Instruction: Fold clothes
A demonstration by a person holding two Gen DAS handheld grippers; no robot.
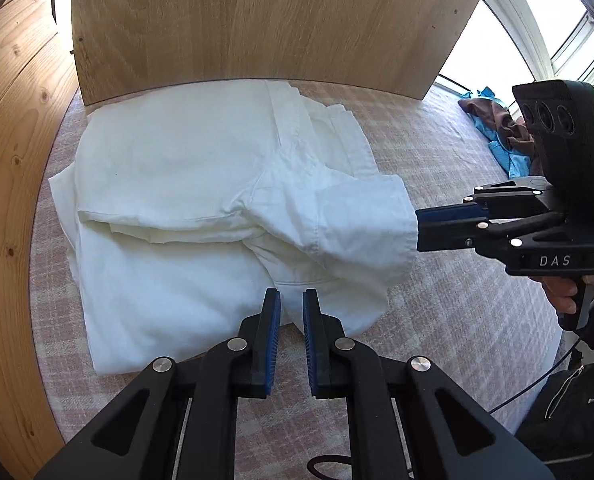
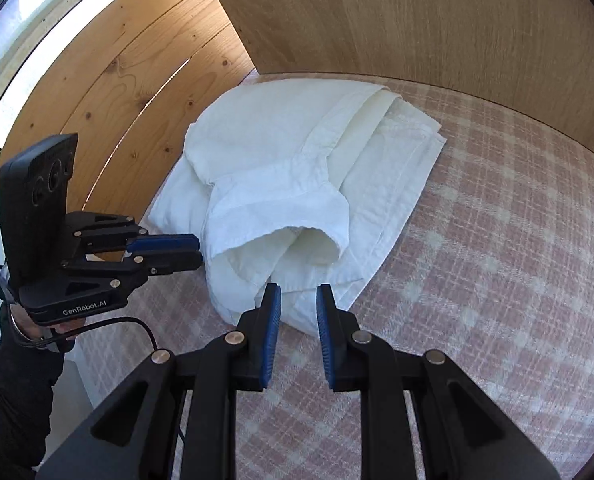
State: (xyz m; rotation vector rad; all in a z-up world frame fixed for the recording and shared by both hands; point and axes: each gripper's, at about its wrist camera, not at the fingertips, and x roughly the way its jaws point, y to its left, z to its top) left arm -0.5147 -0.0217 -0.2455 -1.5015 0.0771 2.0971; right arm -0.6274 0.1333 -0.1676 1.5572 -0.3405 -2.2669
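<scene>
Where the pale plank wall (image 1: 13,120) curves past on the left of the white shirt (image 1: 185,168), the pink checked bedcover (image 1: 437,152) begins, and the shirt lies partly folded on it, its far edge close under a broad wooden board (image 1: 257,20) that stands upright behind it. At the shirt's left edge is the left gripper (image 1: 291,294). Seen from the right wrist camera, its tips reach that side of the cloth. Seen from its own camera, the blue pads are released, with only a narrow gap between them and no cloth in it; shirt and bedcover show beyond the gap.

On the shirt's right half, a short sleeve (image 1: 349,220) stands puffed up above the layers under it, its cuff (image 1: 407,232) turned to the right and gaping open like a tube. Right of the shirt is the right gripper (image 1: 419,228), held by a hand (image 1: 561,292) in a dark jacket sleeve (image 1: 569,400). Its tips meet the cuff's edge in the left wrist view, but in its own view the pads stand apart and unclenched, a little wider than the left pair, with nothing pinched between them.

Farther right of the shirt, well apart from it, a heap of blue and brown clothes (image 1: 497,128) lies on the bedcover beside a bright window (image 1: 557,20).
</scene>
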